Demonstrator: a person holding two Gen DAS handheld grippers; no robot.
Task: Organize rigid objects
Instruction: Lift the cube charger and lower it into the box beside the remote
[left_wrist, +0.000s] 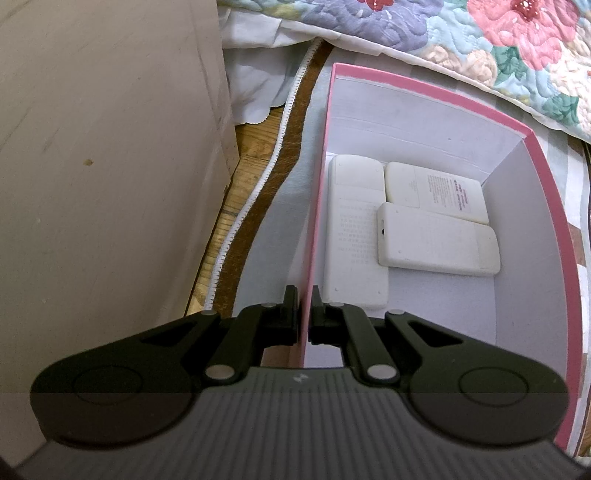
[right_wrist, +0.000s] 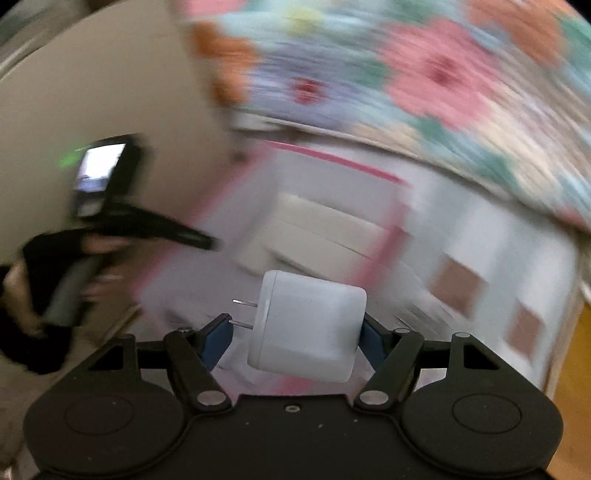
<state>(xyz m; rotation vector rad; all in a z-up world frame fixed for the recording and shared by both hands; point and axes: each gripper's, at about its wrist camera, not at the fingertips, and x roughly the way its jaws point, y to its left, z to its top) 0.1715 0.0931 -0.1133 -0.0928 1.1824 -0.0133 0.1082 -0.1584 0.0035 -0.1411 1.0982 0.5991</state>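
Clamping the pink box (left_wrist: 550, 192) wall, the left tool (left_wrist: 305, 301) steadies while the right tool (right_wrist: 295, 332) grips a white charger (right_wrist: 306, 325) amid blur.

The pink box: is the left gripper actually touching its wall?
Touching. In the left wrist view, the left gripper has one finger outside and one inside the pink box, both closed flat against the thin side wall, with no gap showing.

A grey-and-white checked cloth (left_wrist: 273, 221) with a brown border and white trim covers the wooden floor (left_wrist: 243, 177) ahead of the left jaws. On it sits a pink-rimmed white box (left_wrist: 424, 85), whose near-left wall passes between those jaws. A floral quilt (left_wrist: 498, 48) hangs down beyond the box's far edge.
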